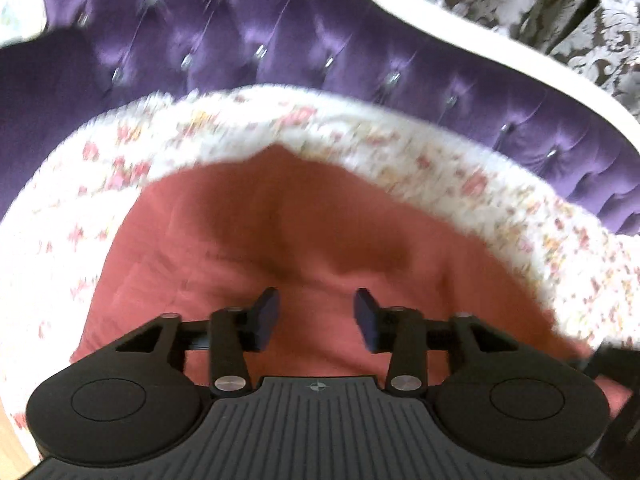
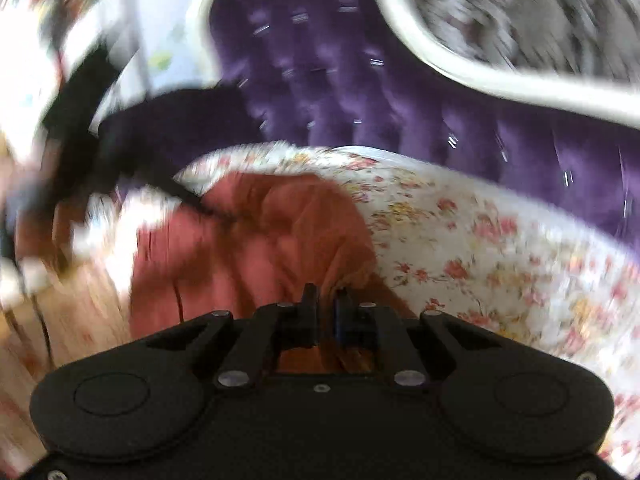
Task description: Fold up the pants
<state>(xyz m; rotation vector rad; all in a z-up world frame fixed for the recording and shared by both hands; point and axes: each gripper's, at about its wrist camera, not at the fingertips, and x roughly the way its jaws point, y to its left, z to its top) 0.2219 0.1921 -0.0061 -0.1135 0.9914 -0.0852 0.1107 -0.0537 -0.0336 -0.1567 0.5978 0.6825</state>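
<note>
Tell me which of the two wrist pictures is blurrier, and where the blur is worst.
Right wrist view is blurrier: the left side smears into streaks, and the studs on the purple headboard show as dashes. Left wrist view has milder blur, mostly on the floral cover; the pants look soft there, while the left gripper stays sharp. Both bend straight edges, fisheye style.

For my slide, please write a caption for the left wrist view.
Open left tongs above pink pants on a floral sheet, purple headboard behind.
</note>
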